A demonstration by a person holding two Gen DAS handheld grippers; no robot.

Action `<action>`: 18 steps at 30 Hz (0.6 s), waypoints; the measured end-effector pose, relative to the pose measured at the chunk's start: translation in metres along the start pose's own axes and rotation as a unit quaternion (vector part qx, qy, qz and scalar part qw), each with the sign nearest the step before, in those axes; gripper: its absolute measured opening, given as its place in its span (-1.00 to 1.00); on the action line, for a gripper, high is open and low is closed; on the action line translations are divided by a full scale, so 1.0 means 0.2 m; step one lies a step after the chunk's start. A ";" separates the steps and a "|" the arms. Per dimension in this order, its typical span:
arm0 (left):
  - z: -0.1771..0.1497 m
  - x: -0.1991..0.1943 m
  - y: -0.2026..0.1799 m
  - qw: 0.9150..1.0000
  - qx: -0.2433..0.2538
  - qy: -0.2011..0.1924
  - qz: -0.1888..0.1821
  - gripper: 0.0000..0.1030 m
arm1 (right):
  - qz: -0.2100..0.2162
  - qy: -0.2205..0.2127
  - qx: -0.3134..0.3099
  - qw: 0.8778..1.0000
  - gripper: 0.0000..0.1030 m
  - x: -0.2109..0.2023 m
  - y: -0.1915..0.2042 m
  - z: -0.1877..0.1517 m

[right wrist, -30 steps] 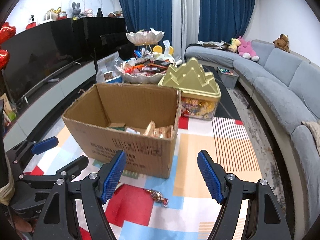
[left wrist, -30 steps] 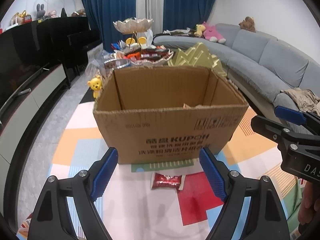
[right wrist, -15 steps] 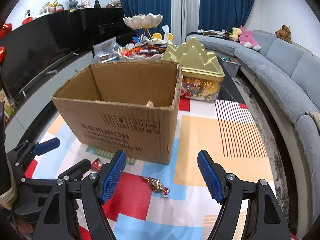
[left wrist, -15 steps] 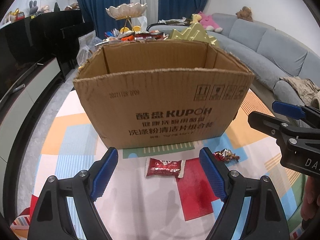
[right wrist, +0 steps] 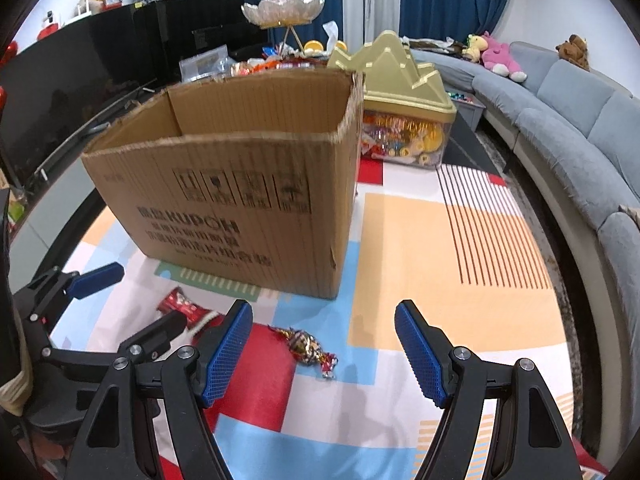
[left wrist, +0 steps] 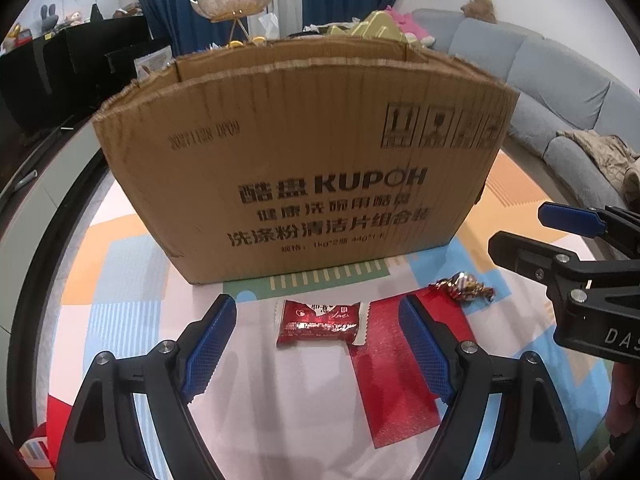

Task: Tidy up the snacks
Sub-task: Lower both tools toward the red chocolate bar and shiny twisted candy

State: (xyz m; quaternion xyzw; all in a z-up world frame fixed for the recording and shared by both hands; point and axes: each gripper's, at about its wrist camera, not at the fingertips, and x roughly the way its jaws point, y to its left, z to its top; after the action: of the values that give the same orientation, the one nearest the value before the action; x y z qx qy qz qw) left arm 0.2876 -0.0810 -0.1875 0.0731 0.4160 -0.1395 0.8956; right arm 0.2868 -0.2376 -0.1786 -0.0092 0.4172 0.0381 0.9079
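On the patterned play mat (left wrist: 132,280), a red rectangular foil candy packet (left wrist: 320,322) is framed by the spread left gripper (left wrist: 316,354); the right gripper (right wrist: 324,356) is spread around a gold twist-wrapped candy (right wrist: 306,346)

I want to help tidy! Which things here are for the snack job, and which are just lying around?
For the job: red snack packet, shiny wrapped candy, cardboard box, left gripper, right gripper.

Just around: gold-lidded tin, grey sofa, plush toys.

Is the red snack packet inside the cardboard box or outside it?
Outside: the red snack packet lies flat on the mat in front of the cardboard box.
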 end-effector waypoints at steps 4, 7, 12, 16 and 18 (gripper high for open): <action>-0.02 0.05 -0.01 1.000 0.004 0.008 0.000 0.62 | 0.002 0.014 0.002 1.000 0.45 0.05 0.00 -0.03; -0.03 0.09 -0.01 1.000 0.006 0.015 -0.001 0.62 | 0.002 0.022 0.001 1.000 0.45 0.09 0.00 -0.05; -0.04 0.14 0.00 1.000 0.004 0.023 -0.002 0.62 | 0.005 0.031 -0.003 1.000 0.45 0.13 0.01 -0.06; -0.04 0.17 0.02 1.000 0.003 0.028 -0.002 0.62 | 0.009 0.044 -0.004 0.999 0.44 0.18 0.01 -0.08; -0.04 0.19 0.03 1.000 -0.001 0.031 -0.004 0.62 | 0.010 0.048 -0.003 0.999 0.44 0.20 0.01 -0.09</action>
State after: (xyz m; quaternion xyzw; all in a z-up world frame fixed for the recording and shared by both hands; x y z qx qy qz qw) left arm 0.3062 -0.0807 -0.2217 0.0747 0.4443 -0.1400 0.8817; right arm 0.2996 -0.2339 -0.2206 -0.0096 0.4604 0.0484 0.8863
